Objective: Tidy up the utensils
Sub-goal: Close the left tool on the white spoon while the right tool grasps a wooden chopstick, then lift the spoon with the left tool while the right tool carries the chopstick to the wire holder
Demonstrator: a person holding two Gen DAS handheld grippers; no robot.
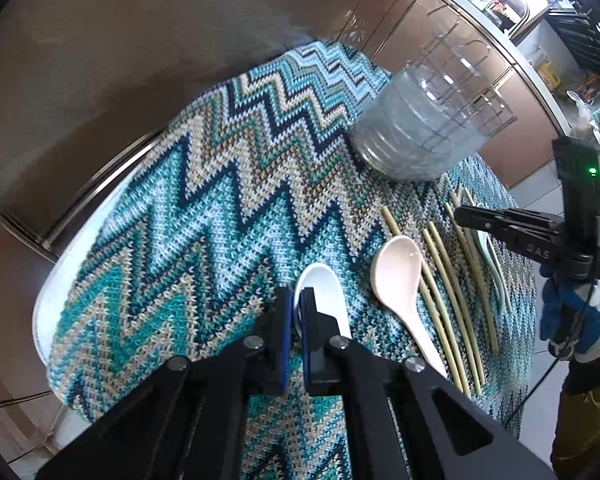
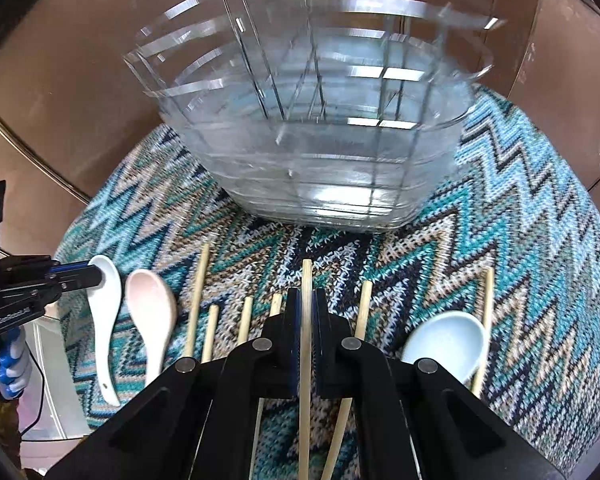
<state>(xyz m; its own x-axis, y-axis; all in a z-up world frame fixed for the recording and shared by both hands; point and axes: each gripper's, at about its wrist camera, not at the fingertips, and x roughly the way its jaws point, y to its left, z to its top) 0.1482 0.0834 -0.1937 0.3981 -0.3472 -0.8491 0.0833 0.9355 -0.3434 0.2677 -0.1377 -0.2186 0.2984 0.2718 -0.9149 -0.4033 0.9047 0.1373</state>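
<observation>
The white spoon's (image 1: 324, 296) handle is totally hidden behind the left gripper (image 1: 297, 312) in the left wrist view, and the pale blue spoon (image 2: 446, 342) is half covered by the right gripper's (image 2: 307, 312) body at lower right in the right wrist view. The clear holder (image 2: 312, 120) gets chopped off by the top edge there and looks smeary, so can't really tell its compartments apart. The chopsticks' (image 2: 198, 300) near ends vanish under the gripper.

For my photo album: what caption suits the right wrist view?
Right tongs shut on a chopstick before the clear holder, spoons and chopsticks on the zigzag mat.
</observation>
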